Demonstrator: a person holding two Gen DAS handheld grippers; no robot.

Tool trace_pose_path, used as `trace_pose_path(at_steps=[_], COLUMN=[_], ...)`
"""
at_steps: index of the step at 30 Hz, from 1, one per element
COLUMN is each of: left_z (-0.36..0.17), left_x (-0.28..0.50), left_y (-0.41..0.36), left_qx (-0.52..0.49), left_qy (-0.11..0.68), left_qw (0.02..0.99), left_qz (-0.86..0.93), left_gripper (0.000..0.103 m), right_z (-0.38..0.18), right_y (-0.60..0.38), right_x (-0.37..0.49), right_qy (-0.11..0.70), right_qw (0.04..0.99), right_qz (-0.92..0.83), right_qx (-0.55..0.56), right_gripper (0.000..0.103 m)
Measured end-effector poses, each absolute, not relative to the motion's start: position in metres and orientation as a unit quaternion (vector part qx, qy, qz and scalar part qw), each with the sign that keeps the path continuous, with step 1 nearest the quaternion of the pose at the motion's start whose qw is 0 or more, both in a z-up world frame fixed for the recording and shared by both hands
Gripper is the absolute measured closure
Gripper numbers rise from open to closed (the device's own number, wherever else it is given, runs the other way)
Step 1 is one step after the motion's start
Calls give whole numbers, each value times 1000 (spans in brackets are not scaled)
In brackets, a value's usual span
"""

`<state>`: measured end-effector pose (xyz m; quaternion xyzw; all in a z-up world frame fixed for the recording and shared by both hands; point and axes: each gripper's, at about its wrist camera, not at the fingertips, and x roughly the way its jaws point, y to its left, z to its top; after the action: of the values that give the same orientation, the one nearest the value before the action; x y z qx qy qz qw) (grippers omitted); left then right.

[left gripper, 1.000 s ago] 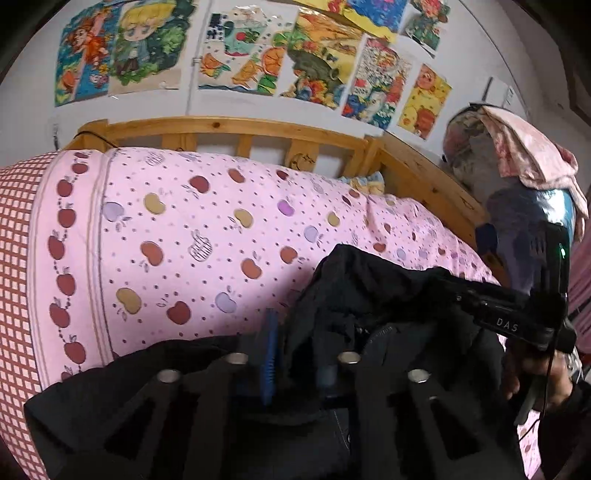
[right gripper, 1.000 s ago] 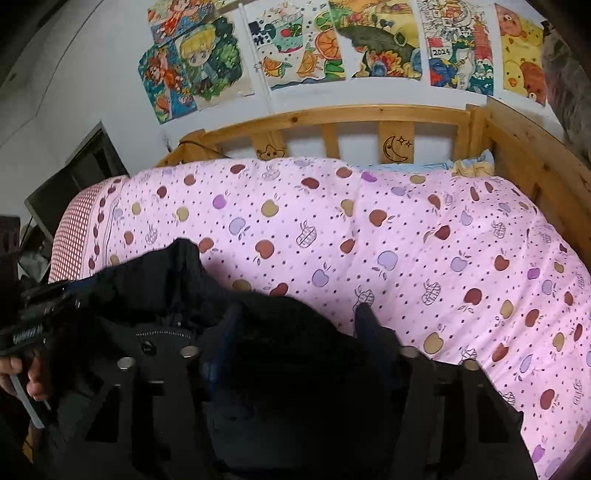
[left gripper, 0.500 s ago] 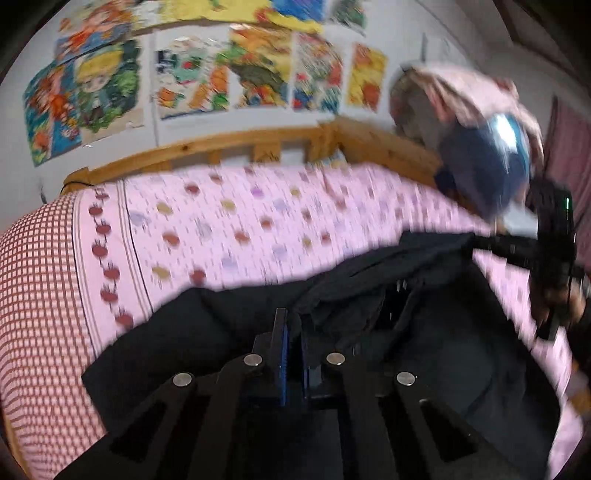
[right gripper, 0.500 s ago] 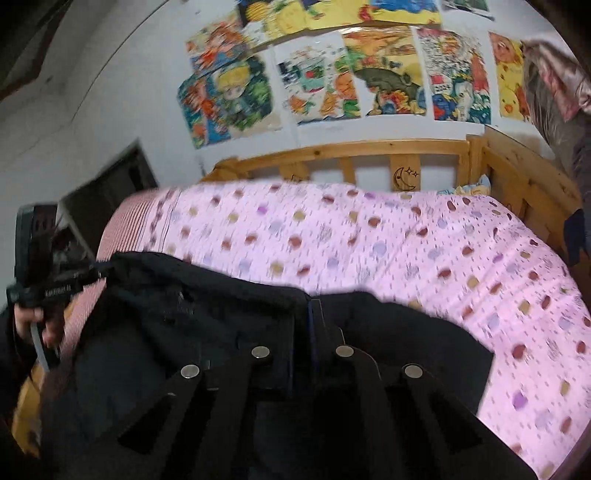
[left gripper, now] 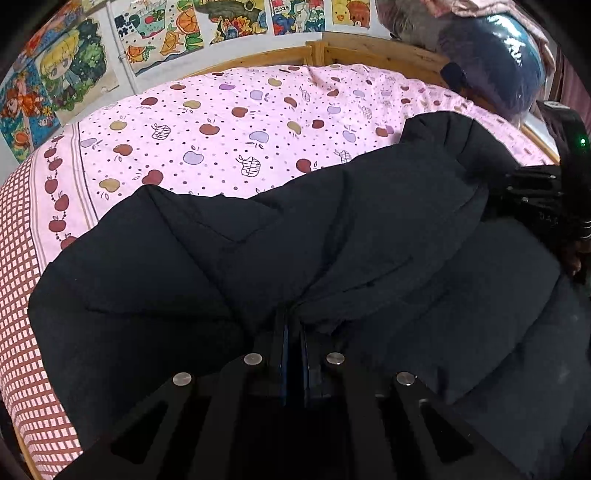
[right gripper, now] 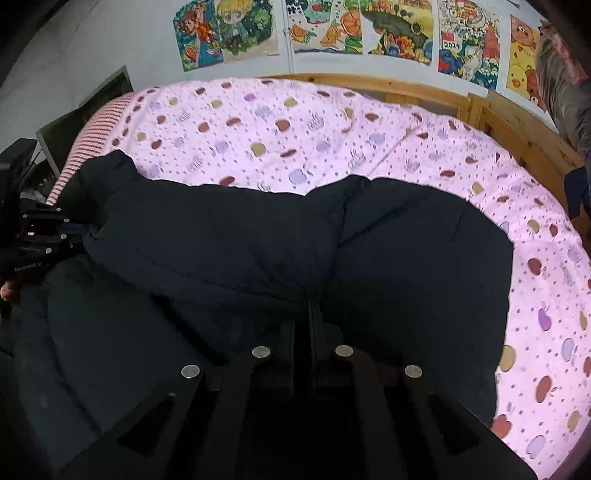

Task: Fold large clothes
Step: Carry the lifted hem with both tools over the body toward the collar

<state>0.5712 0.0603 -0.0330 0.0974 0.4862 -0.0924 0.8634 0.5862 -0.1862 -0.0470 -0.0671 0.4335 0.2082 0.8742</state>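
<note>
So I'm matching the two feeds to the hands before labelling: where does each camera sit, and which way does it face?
Left wrist: sits on the left tongs, looking down along them at the black coat on the pink apple-print bedspread; the right tongs and a hand show at right.
Right wrist: sits on the right tongs, facing the same coat and bedspread; the left tongs show at left.
Shared: coat, bedspread, wooden bed frame and wall drawings. Both tongs are shut on the coat.
</note>
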Motion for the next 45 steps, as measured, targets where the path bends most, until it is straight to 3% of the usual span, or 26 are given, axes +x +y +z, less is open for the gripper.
trace_pose_path(at_steps=[7, 15, 17, 23, 25, 26, 29, 35, 45], left_z=[-1, 56, 61, 35, 21, 12, -15, -40, -55], left_x=[549, 540, 555, 605, 609, 607, 597, 598, 593], left_y=[78, 97, 95, 73, 65, 60, 43, 32, 16], left_qx=[71, -4, -28, -72, -54, -37, 23, 45, 79], left_qy=[420, 312, 317, 386, 413, 427, 466, 508, 508], left_qw=[897, 941, 940, 907, 892, 884, 861, 840, 845], left_qz=[-118, -129, -124, -149, -173, -187, -204, -186, -149], left_gripper=[91, 72, 72, 72, 77, 83, 87, 90, 91], right_z=[-30, 36, 44, 19, 5, -4, -29, -70, -111], right_y=[-175, -183, -178, -146, -137, -132, -120, -125, -121], right_x=[570, 566, 577, 620, 626, 628, 623, 625, 622], right_qy=[402, 349, 339, 372, 391, 405, 452, 523, 518], right_qw=[887, 909, 913, 893, 880, 872, 848, 807, 815], right_qz=[196, 222, 224, 247, 262, 269, 276, 273, 259], right_qx=[-112, -54, -22, 57, 63, 57, 4, -17, -12], right_gripper=[93, 86, 77, 77, 77, 78, 84, 92, 96])
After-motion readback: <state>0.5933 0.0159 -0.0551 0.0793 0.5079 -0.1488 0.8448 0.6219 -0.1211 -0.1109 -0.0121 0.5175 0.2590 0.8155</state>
